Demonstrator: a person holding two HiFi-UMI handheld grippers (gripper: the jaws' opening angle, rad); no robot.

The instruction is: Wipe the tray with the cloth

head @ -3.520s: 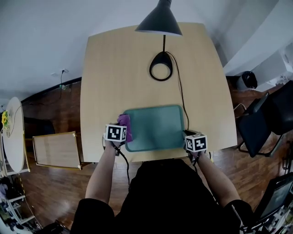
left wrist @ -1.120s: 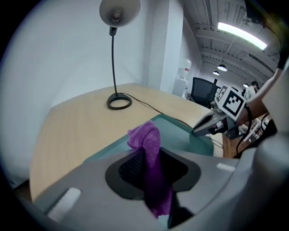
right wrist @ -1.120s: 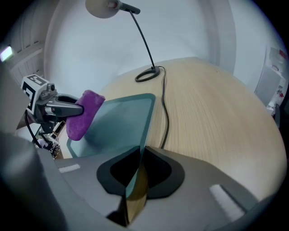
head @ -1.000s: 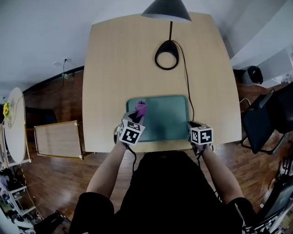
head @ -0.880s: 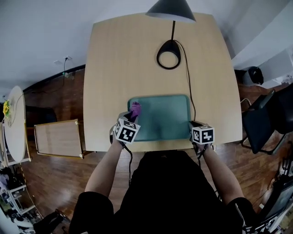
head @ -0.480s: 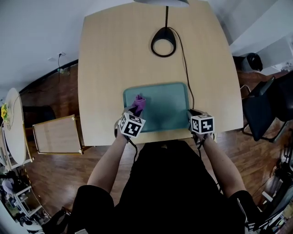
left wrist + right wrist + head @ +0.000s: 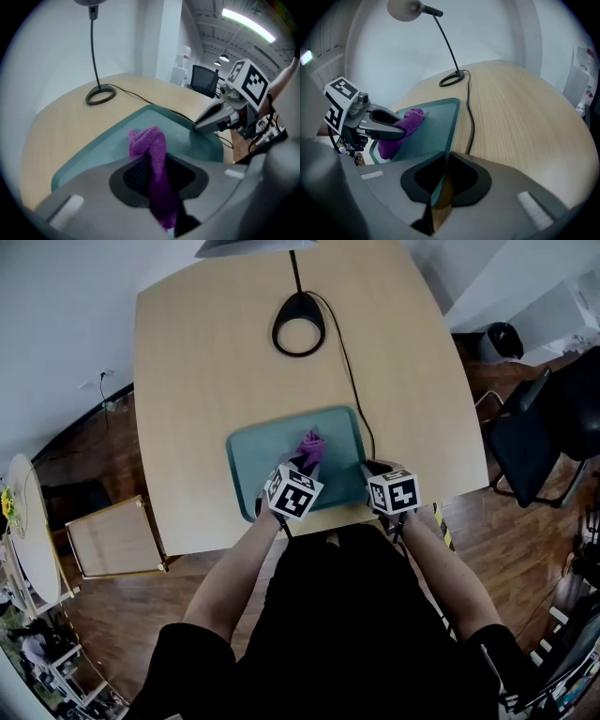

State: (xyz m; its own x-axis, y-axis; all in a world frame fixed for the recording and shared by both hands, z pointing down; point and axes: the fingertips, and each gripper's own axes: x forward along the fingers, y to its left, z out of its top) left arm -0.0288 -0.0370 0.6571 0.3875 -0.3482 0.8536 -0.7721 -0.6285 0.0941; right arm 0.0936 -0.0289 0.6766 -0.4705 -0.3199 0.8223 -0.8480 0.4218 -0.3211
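**Soft cloth, stiff tray**

My left tongs (image 7: 157, 178) are clamped on the cloth (image 7: 149, 140), which is at the tray's middle. My right tongs (image 7: 442, 180) pinch the tray (image 7: 436, 119) by its near right rim. The cloth looks light and floppy, best gripped at a bunched fold. The tray seems rigid, probably slick. The table (image 7: 216, 381) is smooth wood, with a lamp (image 7: 298, 332) and cord (image 7: 347, 362) on it and a chair (image 7: 534, 442) nearby.

One tray (image 7: 255, 454), one cloth (image 7: 311, 444), one lamp (image 7: 405, 9), one table (image 7: 216, 362), two grippers: left gripper (image 7: 157, 176), right gripper (image 7: 440, 187).
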